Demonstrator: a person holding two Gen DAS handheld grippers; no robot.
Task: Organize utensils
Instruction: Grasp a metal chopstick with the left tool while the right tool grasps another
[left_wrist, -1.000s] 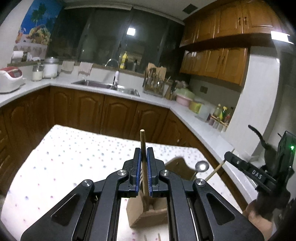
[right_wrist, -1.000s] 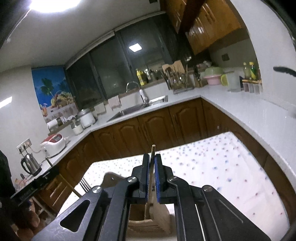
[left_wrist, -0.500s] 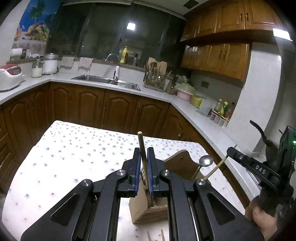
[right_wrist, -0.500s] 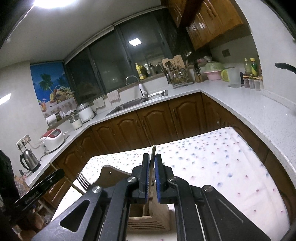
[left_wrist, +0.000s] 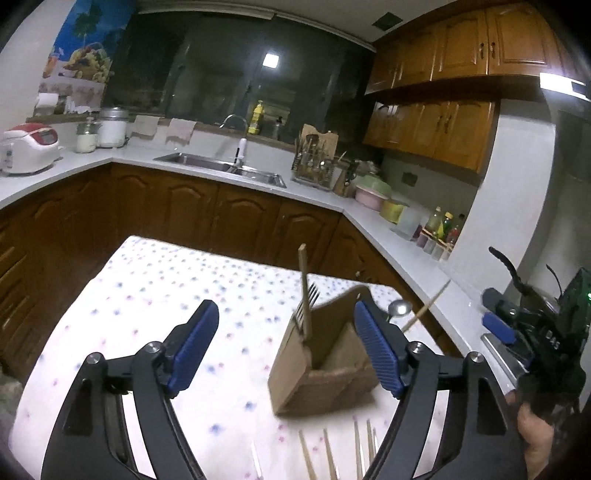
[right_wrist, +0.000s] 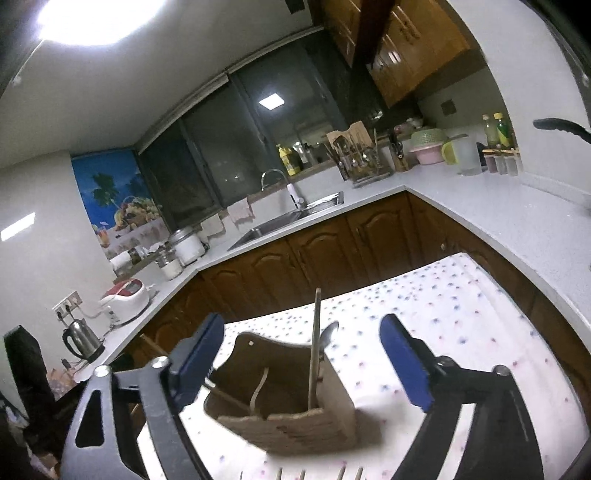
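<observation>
Both grippers are releasing: your left gripper has its jaws spreading with nothing pressed between the pads, and your right gripper likewise, jaws opening and clear of any grip.

The holder, a brown divided box, sits on the worktop just ahead of both grippers, slightly right of centre for the left one. In the left wrist view a fork stands in its near corner compartment, tines up, long axis near vertical with a slight lean. In the right wrist view a chopstick stands in the compartment directly ahead, between the open jaws but untouched, long axis near vertical, tip up. A spoon pokes up behind it, bowl uppermost.

Loose sticks lie on the worktop below the left gripper, long axes running away from you; these appear not yet sorted.

Risks, in my judgement:
- Withdrawing sideways with jaws this wide could catch the chopstick or the holder wall and tip the light box.
- The fork leans on the rim only; a knock could topple it out.
- Your two grippers work close together; the right one shows at the left view's edge, so a collision is possible on retreat.
</observation>
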